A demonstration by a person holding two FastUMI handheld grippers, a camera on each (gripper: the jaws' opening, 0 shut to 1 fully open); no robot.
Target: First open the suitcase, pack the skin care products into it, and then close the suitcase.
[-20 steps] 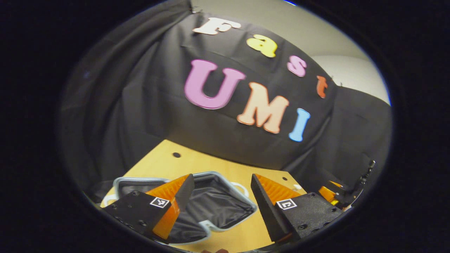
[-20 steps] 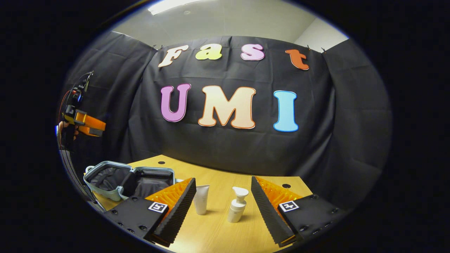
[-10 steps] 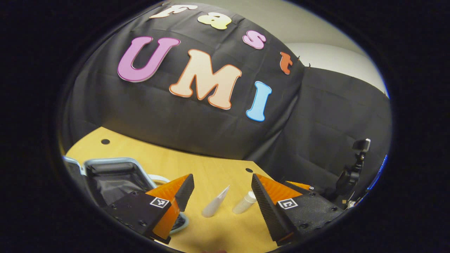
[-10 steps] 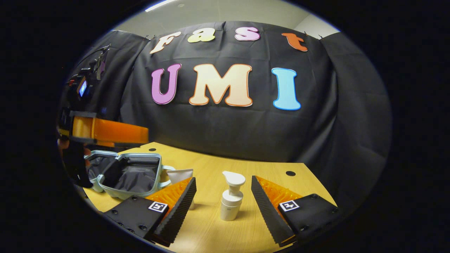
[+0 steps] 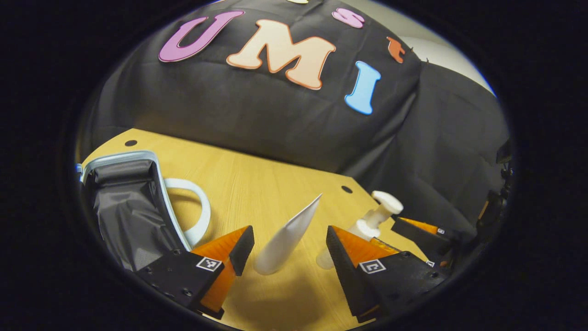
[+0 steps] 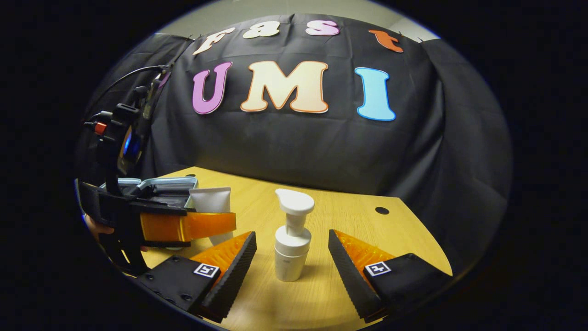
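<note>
While lying open at the table's [image 6: 349, 216] far left, suitcase [image 5: 124, 207] shows dark lining. Right of it: white tube [image 5: 287, 236] upright between left gripper's [image 5: 287, 246] wide-apart fingers, untouched. Farther right of suitcase: pump bottle [image 6: 291, 243] upright between right gripper's [image 6: 291, 257] wide-spread fingers, also untouched.

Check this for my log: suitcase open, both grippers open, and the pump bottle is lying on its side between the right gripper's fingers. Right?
Not quite. In the right gripper view the pump bottle stands upright on the table, between the open right gripper's fingers. The rest holds: suitcase open, left gripper open.
</note>
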